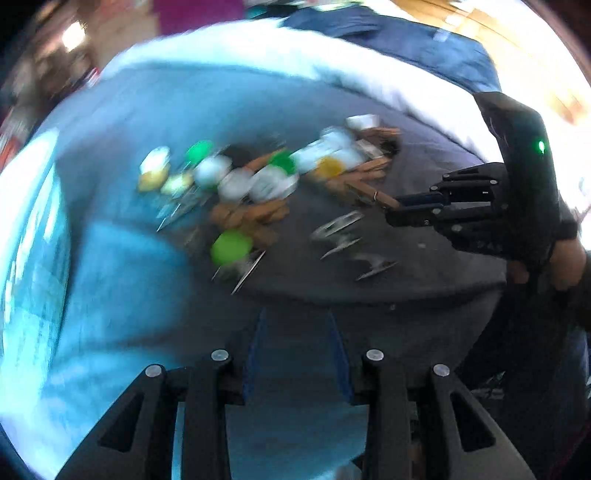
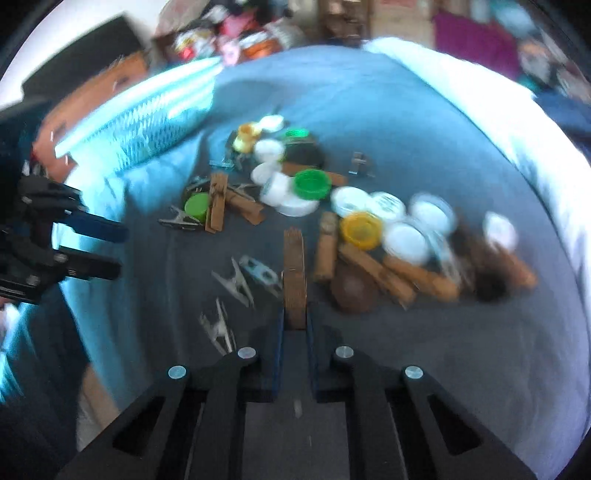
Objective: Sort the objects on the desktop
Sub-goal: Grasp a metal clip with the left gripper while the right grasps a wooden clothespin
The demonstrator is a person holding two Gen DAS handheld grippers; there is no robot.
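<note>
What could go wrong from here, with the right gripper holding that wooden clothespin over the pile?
The right gripper pinches only the near end of the wooden clothespin, so it may pivot or slip during a fast move; both views are motion-blurred. Metal clips lie loose just beside it and could be knocked. The left gripper is open and empty nearby, so the two could collide.

Nothing readable here tbh. A couple of the white lids (image 2: 388, 206) in the right wrist view have dark printing on top, but motion blur smears it into mush. Same deal with the packaging pile (image 2: 236, 33) far off behind the blue cloth (image 2: 369, 96).
</note>
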